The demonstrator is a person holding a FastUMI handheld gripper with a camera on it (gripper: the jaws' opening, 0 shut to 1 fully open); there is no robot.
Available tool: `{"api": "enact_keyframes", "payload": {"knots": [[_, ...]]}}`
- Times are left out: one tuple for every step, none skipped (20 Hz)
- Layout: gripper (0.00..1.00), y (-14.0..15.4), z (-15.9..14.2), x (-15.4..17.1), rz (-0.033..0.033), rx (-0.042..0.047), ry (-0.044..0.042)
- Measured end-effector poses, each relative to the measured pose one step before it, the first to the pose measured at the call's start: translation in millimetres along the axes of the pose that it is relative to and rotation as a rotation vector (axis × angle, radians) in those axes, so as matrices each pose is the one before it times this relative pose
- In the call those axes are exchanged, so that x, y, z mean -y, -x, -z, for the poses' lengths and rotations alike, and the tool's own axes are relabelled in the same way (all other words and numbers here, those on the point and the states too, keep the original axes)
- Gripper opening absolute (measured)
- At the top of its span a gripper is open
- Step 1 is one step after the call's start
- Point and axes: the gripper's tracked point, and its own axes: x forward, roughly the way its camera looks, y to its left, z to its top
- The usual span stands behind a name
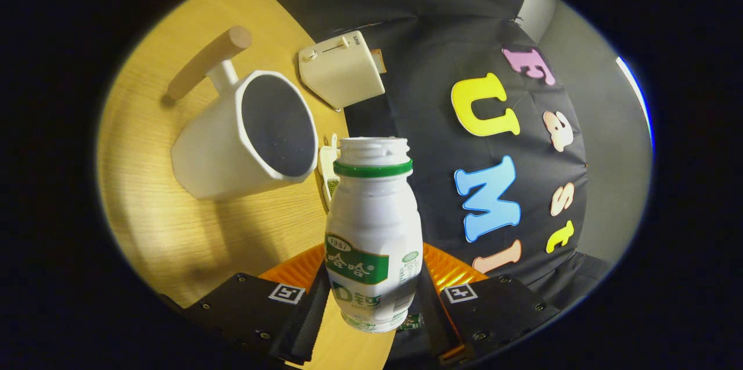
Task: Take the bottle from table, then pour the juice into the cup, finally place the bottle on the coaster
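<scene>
A small white bottle point(373, 230) with a green neck ring and a green label sits between my fingers, and my gripper point(371, 300) is shut on its lower body. Its mouth is uncapped. The whole view is rolled, so the bottle is tilted relative to the wooden table point(174, 230). Beyond the bottle and to its left stands a white cup point(246, 137) with a dark inside and a wooden handle point(208, 62). The bottle's mouth is beside the cup's rim, apart from it.
A cream box-shaped appliance point(341, 71) with a slider stands beyond the cup near the table's back edge. A small white and green object point(329, 169) lies between the cup and the bottle. Black cloth wall rises behind the table.
</scene>
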Motion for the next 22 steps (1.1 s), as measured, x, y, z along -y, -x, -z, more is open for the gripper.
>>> {"api": "enact_keyframes", "payload": {"knots": [[0.72, -0.69, -0.82, -1.93, -0.00203, 0.00215, 0.01963], [0.72, 0.95, -0.54, -0.67, -0.00167, -0.0024, 0.02025], [0.72, -0.41, 0.19, 0.92, 0.00386, -0.0007, 0.01996], [0.72, -0.11, 0.22, 0.94, 0.00288, -0.00173, 0.02197], [0.72, -0.88, 0.25, 1.31, 0.00088, -0.00148, 0.02074], [0.72, 0.35, 1.51, 0.72, 0.00193, -0.00131, 0.01875], [0.72, 0.52, -0.79, 0.5, 0.00047, 0.00214, 0.01594], [0.72, -0.36, -0.18, 0.72, 0.00038, 0.00052, 0.01301], [0.72, -0.29, -0.72, 1.38, 0.00266, 0.00012, 0.01071], [0.72, 0.46, -0.68, 2.15, 0.00343, 0.00126, 0.01742], [0.72, -2.38, -0.6, 1.92, 0.00299, 0.00031, 0.01736], [0.72, 0.09, -0.21, 1.18, 0.00481, -0.00122, 0.01514], [0.72, 0.98, 0.14, 0.9, 0.00566, 0.0003, 0.01366], [0.72, -0.01, -1.44, 0.49, 0.00252, 0.00245, 0.00901], [0.72, -0.53, 0.76, -0.31, 0.00185, -0.00394, 0.00937], [0.72, -0.11, 0.06, 0.97, 0.00008, -0.00302, 0.0093], [0.72, -0.99, -0.67, -0.24, -0.00083, -0.0022, 0.01167], [0.72, -0.11, 0.3, 0.39, 0.00049, -0.00091, 0.011], [0.72, -0.21, -1.13, 0.53, 0.0002, 0.00159, 0.0124], [0.72, -0.31, 0.09, 1.28, 0.00201, -0.00006, 0.01108], [0.72, -0.27, 0.8, 1.18, 0.00278, -0.00123, 0.00995], [0.72, -0.57, -0.39, 0.9, 0.0006, 0.00114, 0.00947]]}}
